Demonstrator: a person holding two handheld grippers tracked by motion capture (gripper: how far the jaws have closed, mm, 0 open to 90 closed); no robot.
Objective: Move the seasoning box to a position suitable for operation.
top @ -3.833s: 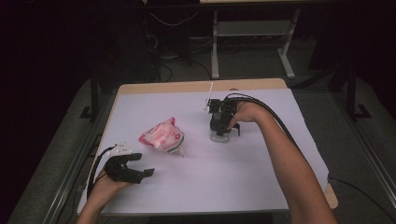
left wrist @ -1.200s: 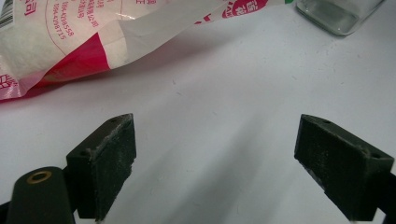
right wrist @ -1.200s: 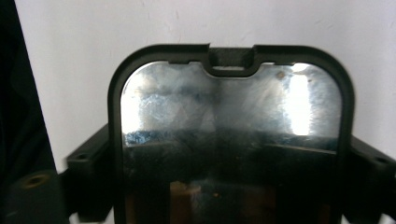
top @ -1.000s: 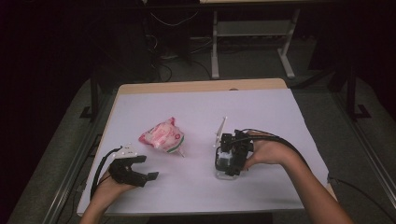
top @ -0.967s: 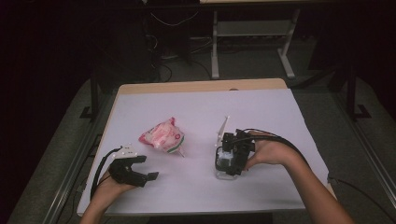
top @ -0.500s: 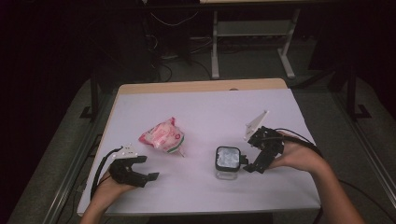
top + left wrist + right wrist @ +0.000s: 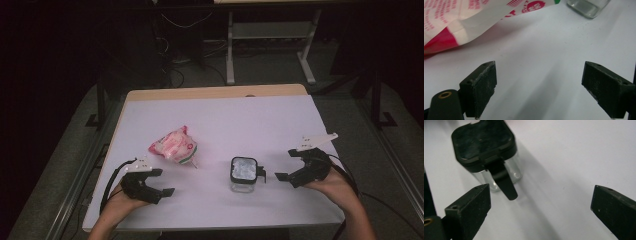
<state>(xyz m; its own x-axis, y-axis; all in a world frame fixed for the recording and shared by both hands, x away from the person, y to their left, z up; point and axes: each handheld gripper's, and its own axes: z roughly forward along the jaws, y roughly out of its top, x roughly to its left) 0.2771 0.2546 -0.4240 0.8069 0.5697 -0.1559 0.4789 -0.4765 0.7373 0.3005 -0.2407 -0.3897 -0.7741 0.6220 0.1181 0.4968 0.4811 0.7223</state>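
A white-topped table (image 7: 225,117) with a pale wooden far edge carries two things. A pink-and-white packet (image 7: 173,148) lies left of centre, and a clear jar (image 7: 243,174) with a black lid stands nearer the near edge, apart from it.

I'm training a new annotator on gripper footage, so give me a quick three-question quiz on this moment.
1. True or false: the right gripper is clamped on the glass jar.
2. Which thing lies nearer the left gripper: (a) the pink and white snack bag, (b) the jar?
3. Fill in: the jar stands upright on the white table with its black ____ closed.

Key:
1. False. Its jaws stand wide open, just right of the jar, touching nothing.
2. (a). The bag lies just beyond the left gripper's open jaws.
3. Lid; a black latch hangs down the side that faces the right gripper.
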